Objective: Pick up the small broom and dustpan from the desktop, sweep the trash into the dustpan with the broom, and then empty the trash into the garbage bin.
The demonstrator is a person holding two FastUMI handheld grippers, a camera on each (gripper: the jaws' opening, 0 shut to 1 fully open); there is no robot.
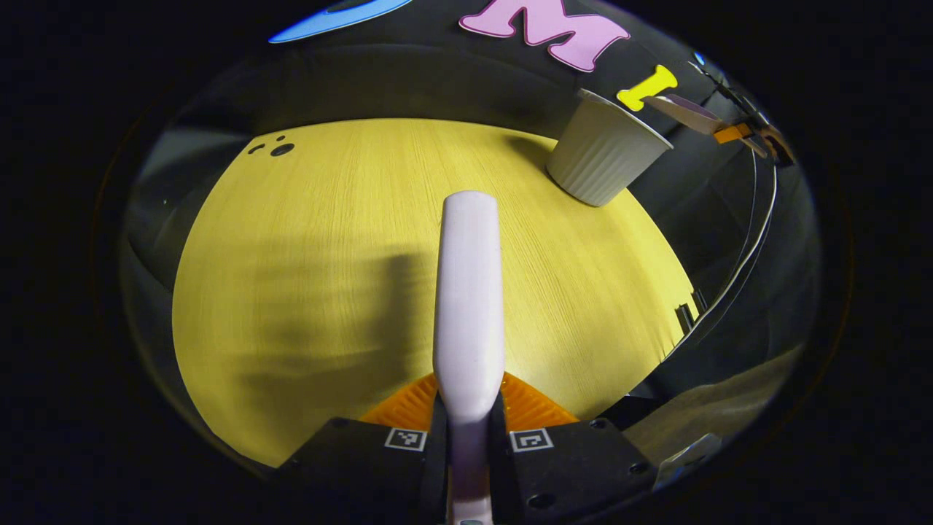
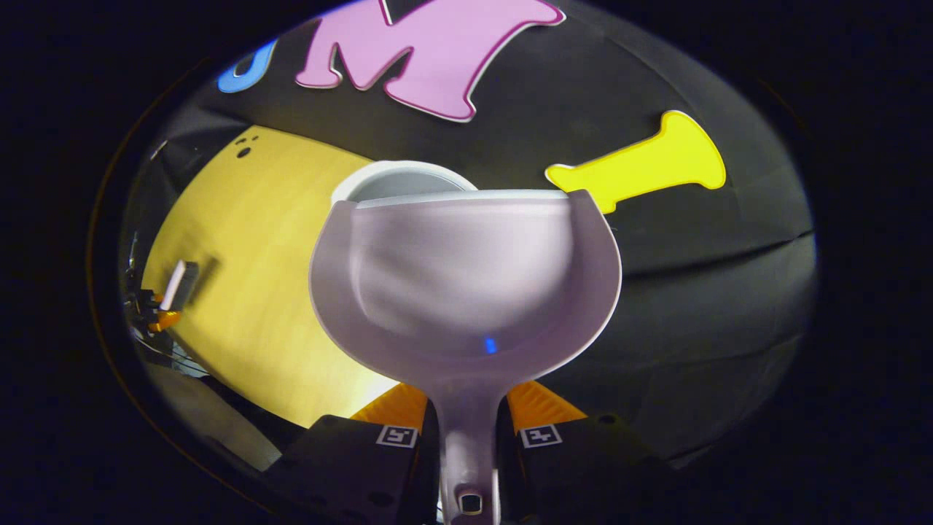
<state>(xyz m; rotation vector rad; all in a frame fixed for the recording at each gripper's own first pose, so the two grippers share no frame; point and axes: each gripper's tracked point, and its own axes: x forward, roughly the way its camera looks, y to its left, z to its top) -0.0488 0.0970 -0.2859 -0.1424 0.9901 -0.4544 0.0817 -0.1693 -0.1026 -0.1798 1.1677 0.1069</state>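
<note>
The yellow wood-grain desktop [image 1: 306,277] is the largest item; apart from a few small dark marks [image 1: 280,149] near its far edge, too small to identify, its surface carries no visible trash. The ribbed pale garbage bin [image 1: 603,149] stands at the far right edge of the desktop in the left gripper view; in the right gripper view its rim [image 2: 397,179] sits just beyond and below the front lip of the dustpan [image 2: 466,281]. The dustpan is held up by the right gripper [image 2: 466,419], both fingers pressing on its narrow handle neck, with the pan tilted towards the bin. Judged by its thin moulded shell, it is light, stiff and smooth, so the neck is the sound place to hold it; a slack grip could let it rotate. The left gripper [image 1: 469,408] is closed on the small broom [image 1: 469,292], which is held by its handle above the desktop and well short of the bin. The broom reads as a light, rigid plastic shaft; its bristle end cannot be made out. The dustpan's interior is blurred, and whether any trash remains inside cannot be determined. The bin's contents are hidden.
</note>
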